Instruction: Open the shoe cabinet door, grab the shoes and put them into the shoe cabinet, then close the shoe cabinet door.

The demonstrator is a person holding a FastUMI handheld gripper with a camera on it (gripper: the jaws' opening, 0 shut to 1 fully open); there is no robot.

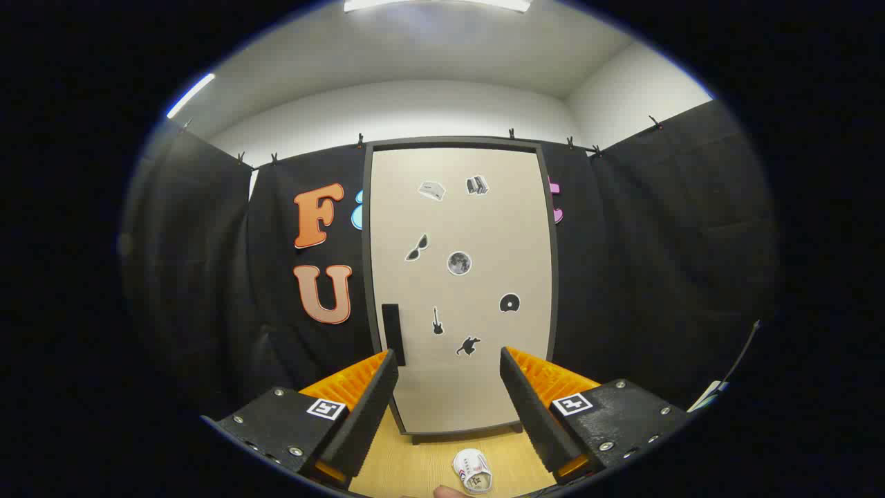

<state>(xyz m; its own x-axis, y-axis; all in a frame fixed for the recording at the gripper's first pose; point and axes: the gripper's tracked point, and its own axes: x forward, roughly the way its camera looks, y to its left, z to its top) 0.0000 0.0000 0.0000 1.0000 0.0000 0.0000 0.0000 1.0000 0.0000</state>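
A tall beige shoe cabinet stands shut at the far edge of a pale wood floor, its door framed in dark grey and dotted with small stickers, among them sunglasses, a moon, a guitar and a disc. A black handle runs upright near the door's lower left edge. On the floor in front of the cabinet, between the two fingers and nearer the camera than their tips, lies a small white shoe with dark markings, a fingertip just beside it. The gripper is spread wide and holds nothing, its black and orange fingers pointing at the lower part of the door without touching it. Black cloth hangs behind the cabinet on both sides, under a white ceiling with strip lights
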